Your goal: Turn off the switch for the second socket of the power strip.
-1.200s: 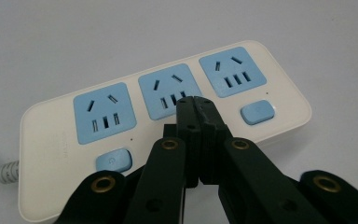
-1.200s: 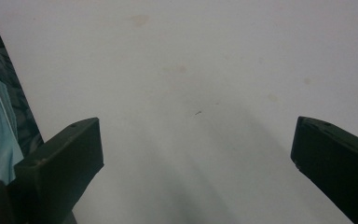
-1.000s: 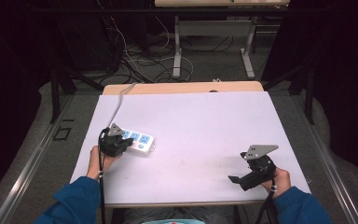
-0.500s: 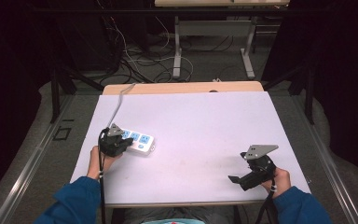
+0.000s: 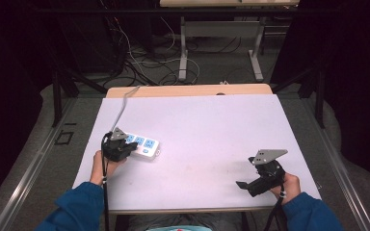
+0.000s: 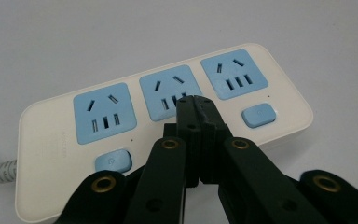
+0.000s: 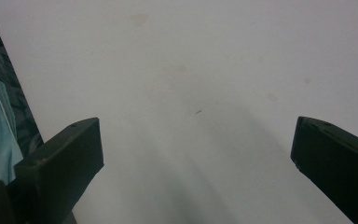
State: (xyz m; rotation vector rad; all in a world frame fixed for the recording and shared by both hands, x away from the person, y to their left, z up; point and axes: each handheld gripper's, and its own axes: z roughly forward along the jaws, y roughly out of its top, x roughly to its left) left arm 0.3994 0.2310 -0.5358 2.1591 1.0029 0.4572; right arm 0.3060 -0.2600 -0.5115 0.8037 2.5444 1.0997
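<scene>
My left gripper (image 6: pixel 196 100) has its jaws pressed together with nothing between them, tips over the middle outlet of the white power strip (image 6: pixel 51 116) that lies just ahead on the pale bench (image 5: pixel 212 125). The strip has three blue outlets and small blue buttons; one button (image 6: pixel 113 160) sits left of my jaws, another (image 6: pixel 259 115) to their right. Its grey cord (image 5: pixel 122 107) trails off the far edge. My right gripper (image 5: pixel 262 174) rests well apart, jaws spread wide over bare bench.
</scene>
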